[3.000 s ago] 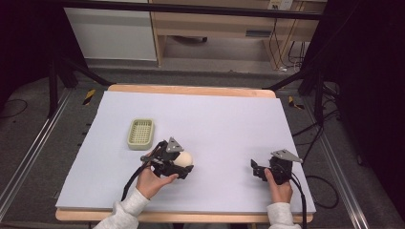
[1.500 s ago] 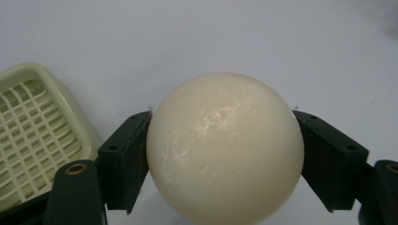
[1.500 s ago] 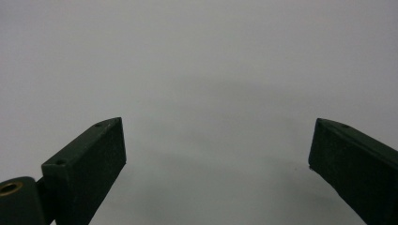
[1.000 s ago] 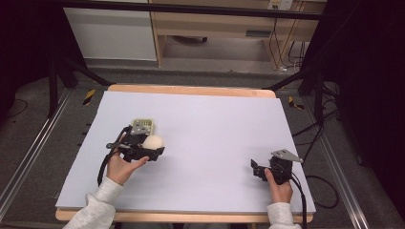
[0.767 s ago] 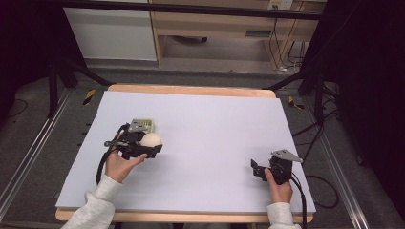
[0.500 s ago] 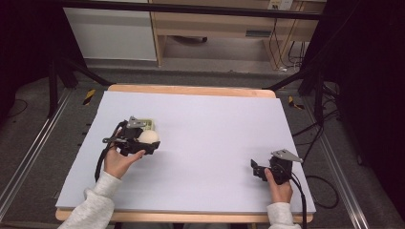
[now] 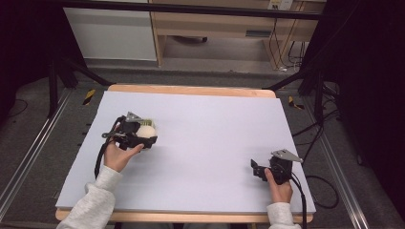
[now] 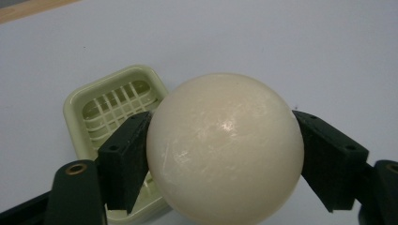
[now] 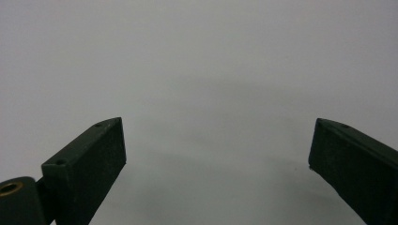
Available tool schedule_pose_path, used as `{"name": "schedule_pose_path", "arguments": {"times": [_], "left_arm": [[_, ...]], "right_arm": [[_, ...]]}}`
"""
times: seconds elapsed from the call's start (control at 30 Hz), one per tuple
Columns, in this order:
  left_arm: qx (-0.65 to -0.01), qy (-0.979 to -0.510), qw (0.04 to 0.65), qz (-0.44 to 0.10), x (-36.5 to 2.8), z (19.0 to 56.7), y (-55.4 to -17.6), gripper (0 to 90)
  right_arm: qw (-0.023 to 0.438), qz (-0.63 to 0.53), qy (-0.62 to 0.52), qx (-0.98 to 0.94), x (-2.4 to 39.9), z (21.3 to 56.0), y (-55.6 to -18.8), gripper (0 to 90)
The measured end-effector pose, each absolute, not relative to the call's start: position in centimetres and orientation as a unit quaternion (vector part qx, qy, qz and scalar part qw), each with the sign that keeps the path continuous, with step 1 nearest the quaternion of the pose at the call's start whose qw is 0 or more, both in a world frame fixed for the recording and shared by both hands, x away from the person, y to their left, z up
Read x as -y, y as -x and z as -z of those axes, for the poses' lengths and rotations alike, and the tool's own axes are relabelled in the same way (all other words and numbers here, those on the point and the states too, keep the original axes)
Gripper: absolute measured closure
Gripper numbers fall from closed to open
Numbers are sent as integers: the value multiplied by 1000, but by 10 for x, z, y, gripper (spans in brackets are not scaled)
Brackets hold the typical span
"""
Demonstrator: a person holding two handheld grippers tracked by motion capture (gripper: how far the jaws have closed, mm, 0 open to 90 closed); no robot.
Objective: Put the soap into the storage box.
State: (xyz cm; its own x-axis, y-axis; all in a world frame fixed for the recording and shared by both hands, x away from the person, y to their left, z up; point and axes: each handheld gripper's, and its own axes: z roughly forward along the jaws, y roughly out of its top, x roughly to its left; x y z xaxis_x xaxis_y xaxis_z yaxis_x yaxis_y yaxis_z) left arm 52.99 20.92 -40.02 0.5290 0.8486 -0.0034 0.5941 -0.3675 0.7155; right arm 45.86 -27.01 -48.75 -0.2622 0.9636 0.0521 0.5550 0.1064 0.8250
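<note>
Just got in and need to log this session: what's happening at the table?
A person holds a claw in each hand. The left claw grips a smooth cream-coloured ball just above a pale green slatted plastic tray on the white table. The right claw rests open and empty near the table's front right.

Overhead table (image 7: 200,143) view; two close finger-mounted views.

Wood-edged table (image 7: 191,90) w/ pale lavender top; green slatted soap dish (image 8: 110,105) lies at its left side.
</note>
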Motion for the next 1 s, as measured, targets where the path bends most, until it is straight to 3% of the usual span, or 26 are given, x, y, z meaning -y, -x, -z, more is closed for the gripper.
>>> {"name": "schedule_pose_path", "arguments": {"times": [1.0], "left_arm": [[-489, -791, 308, -201, -228, 418, -563, 241]], "right_arm": [[262, -387, -548, -694, 270, 487, -459, 47]]}}
